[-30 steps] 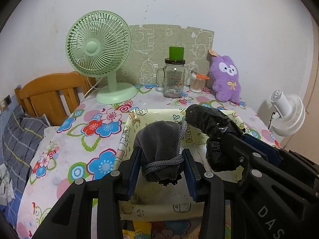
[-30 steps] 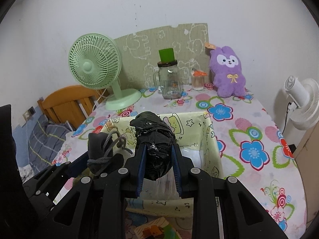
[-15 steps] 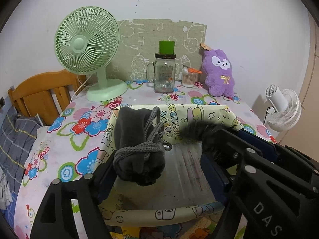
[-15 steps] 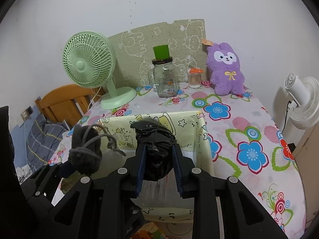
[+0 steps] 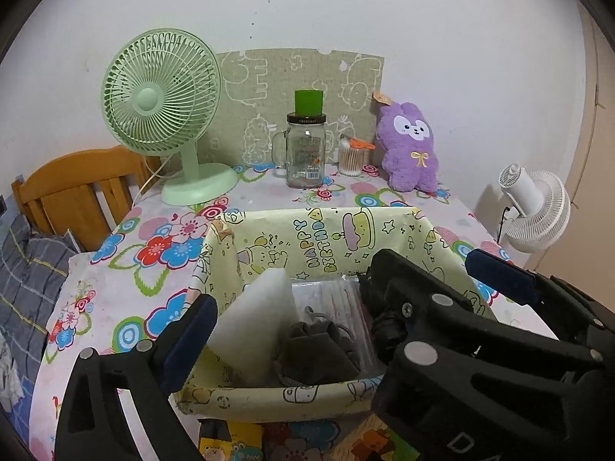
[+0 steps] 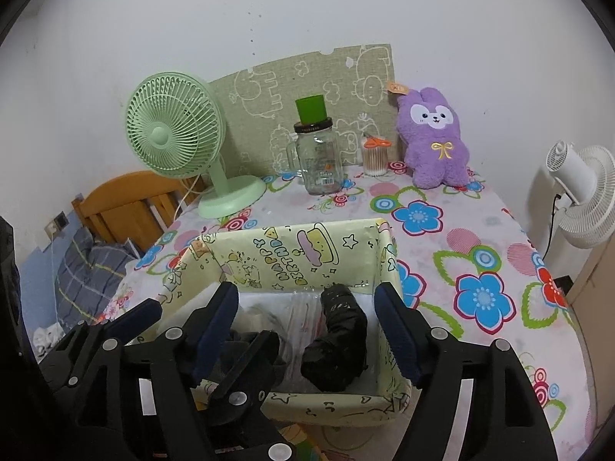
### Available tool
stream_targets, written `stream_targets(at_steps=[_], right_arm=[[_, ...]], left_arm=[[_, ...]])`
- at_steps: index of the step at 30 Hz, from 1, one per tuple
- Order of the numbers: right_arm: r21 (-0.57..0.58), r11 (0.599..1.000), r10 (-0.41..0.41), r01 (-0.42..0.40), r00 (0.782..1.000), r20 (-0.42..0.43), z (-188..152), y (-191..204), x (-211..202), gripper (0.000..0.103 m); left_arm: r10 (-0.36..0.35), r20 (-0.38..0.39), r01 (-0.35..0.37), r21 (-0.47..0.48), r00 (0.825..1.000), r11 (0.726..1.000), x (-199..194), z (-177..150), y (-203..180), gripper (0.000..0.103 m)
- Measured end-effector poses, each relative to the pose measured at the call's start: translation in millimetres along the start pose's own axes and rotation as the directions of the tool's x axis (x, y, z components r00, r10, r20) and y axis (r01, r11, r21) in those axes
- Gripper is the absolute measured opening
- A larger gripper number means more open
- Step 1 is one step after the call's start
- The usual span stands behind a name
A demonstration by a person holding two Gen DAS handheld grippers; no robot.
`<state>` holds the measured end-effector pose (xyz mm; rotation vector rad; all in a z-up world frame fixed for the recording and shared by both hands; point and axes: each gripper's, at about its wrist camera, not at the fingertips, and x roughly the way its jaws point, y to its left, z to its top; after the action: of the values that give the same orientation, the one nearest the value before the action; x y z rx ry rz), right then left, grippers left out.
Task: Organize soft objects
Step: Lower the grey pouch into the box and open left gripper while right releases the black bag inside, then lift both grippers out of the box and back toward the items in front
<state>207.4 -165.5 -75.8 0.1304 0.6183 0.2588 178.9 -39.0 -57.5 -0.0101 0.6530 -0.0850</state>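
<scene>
Grey knit with a cord wound round it, the grey bundle lay on the floor of the paper-lined box, beside a white foam wedge. It looked light and yielding, likely to squash under pressure, so the banded middle seemed the surest place to take hold, where the cord kept the cloth together. The black bundle lay in the same box toward the right wall; its crinkled, shiny wrapping looked slicker, and a grip across its thick middle would probably slip least.

The left gripper had its fingers spread wide, holding nothing, the grey bundle lying loose below and between them. The right gripper was likewise spread and empty, the black bundle resting low between its fingers without touching either. A purple plush rabbit stood well apart at the back of the counter.
</scene>
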Motion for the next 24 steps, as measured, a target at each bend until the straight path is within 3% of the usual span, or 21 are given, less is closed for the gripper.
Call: stream_targets(at_steps=[9, 24], right_arm=[[-0.005, 1.000, -0.004, 0.005, 1.000, 0.009, -2, 1, -11, 0.079], [-0.031, 0.999, -0.030, 0.032, 0.998, 0.059, -7, 10, -45, 0.093]], left_arm=[[-0.001, 0.014, 0.001, 0.007, 1.000, 1.000, -12, -2, -2, 0.100], [-0.012, 0.042, 0.012, -0.004, 0.999, 1.000, -41, -6, -2, 0.103]])
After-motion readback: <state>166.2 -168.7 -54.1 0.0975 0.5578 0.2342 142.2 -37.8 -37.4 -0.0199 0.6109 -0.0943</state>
